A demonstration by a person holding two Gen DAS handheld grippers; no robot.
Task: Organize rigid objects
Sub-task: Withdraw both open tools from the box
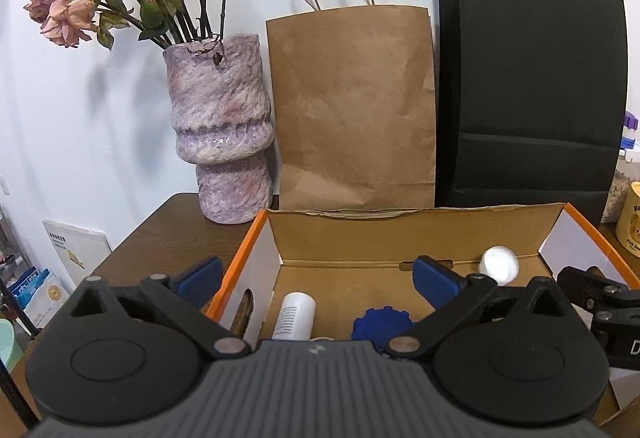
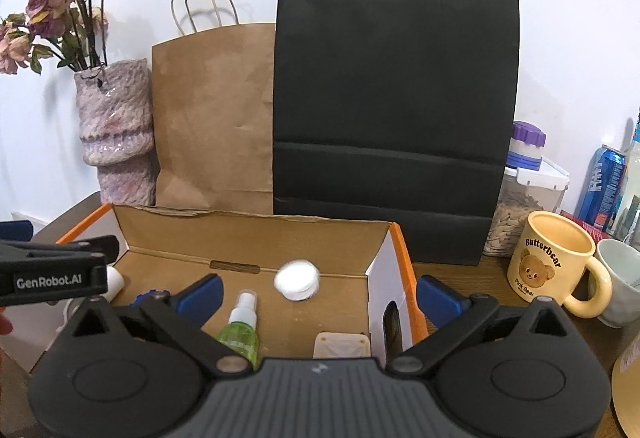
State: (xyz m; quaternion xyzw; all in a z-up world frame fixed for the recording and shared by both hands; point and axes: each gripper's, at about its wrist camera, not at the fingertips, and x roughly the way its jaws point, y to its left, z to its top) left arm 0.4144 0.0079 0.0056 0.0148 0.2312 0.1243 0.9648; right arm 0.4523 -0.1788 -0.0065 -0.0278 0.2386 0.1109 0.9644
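Note:
An open cardboard box (image 1: 256,238) with an orange rim stands on the dark wooden table. My left gripper (image 1: 318,278) hangs open over its left half, nothing between the blue pads (image 1: 202,276). Below it lie a white tube bottle (image 1: 294,316) and a blue toothed piece (image 1: 380,322). A small white jar (image 1: 499,265), blurred, is by the back wall. My right gripper (image 2: 320,298) is open over the box's right half (image 2: 400,238). The white jar (image 2: 297,280) is ahead of it, with a green spray bottle (image 2: 240,334) and a beige square piece (image 2: 340,346) below.
Behind the box stand a mottled vase (image 1: 224,133) of dried roses, a brown paper bag (image 1: 352,105) and a black paper bag (image 2: 392,117). To the right are a yellow bear mug (image 2: 552,262), a pale mug (image 2: 620,278), a blue can (image 2: 602,185) and a lidded container (image 2: 528,189).

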